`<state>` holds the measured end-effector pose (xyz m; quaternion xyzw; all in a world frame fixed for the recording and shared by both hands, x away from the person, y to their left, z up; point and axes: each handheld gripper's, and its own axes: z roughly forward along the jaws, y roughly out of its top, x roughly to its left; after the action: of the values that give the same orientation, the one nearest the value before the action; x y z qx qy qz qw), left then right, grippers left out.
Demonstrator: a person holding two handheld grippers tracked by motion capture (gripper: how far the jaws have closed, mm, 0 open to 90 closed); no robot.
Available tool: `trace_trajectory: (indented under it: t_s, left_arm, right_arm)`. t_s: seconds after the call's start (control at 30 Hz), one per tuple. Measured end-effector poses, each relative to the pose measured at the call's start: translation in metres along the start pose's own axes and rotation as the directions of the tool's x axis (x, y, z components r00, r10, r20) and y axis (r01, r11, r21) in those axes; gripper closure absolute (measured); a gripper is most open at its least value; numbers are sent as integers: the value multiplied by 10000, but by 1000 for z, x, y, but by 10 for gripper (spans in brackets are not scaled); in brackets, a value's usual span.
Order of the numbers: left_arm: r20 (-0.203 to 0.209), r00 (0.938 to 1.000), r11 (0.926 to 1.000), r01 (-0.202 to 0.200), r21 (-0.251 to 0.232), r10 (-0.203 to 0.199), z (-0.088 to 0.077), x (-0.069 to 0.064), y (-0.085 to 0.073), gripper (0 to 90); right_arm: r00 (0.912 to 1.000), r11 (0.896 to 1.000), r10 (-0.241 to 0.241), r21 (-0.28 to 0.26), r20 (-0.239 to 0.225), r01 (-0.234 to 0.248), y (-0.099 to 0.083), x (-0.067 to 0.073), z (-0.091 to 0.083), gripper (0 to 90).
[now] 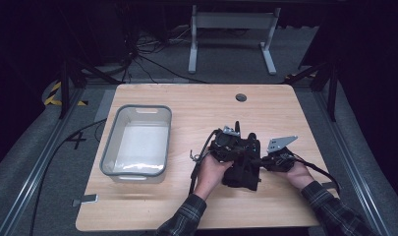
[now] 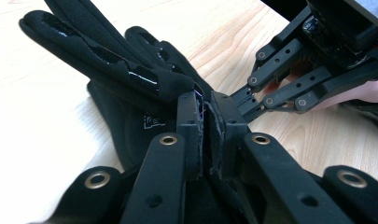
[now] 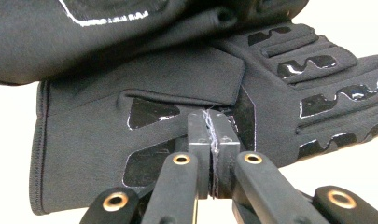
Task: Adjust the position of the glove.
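Starting at the left of the wooden table [image 1: 196,105], a grey plastic tub [image 1: 136,141] sits with its long sides running away from the person, well apart from the hands. To its right, near the table's front middle, the left hand [image 1: 212,169] holds the left gripper [image 2: 206,122], a black cable trailing down beside the wrist. Its jaws are clenched on black gloves [image 1: 241,172], pinching a fold of fabric near the base of the fingers; in the left gripper view several padded glove fingers with glossy strips fan up and to the left from the pinch, raised off the wood. The gloves lie bunched between the two hands, resting on the table toward the person's side. Further right, the right hand [image 1: 298,173] holds the right gripper [image 3: 213,122], topped by a grey three-cornered plate [image 1: 281,143]. Its jaws are closed tight on the gloves too, gripping at the back of the palm just beside the wrist strap, with the cuff to the left and the ribbed glossy finger pads to the right in the right gripper view. Both tips meet almost touching at the gloves. Plaid sleeves [image 1: 334,211] enter from the bottom edge. Beyond the table's far edge, white desk legs [image 1: 231,39] stand on grey carpet.
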<state>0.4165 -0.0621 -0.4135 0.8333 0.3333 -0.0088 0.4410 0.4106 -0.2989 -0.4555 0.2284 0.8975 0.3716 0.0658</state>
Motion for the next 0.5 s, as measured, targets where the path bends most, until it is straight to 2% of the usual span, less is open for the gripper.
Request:
trace_trajectory:
  t_s: [0.17, 0.27, 0.4, 0.47, 0.5]
  left_arm:
    - [51, 10000, 10000, -83, -5, 83, 5, -2, 2, 813]
    - [76, 9999, 10000, -67, -12, 67, 6, -3, 2, 811]
    - [108, 9999, 10000, -66, -26, 66, 8, -4, 4, 811]
    - [137, 9998, 9999, -137, -37, 137, 8, -6, 6, 811]
    - [107, 9998, 9999, -167, -29, 167, 9, -7, 7, 811]
  right_arm:
    - [10000, 10000, 15, -54, -54, -15, -1, 0, -2, 876]
    - [10000, 9998, 16, -200, 21, -16, -1, -2, -9, 857]
    - [9992, 9984, 218, -521, 325, -201, -5, -9, -23, 835]
    - [9965, 9982, 421, -461, 717, -389, -13, -17, -32, 814]
    - [9965, 9982, 421, -461, 717, -389, -13, -17, -32, 814]
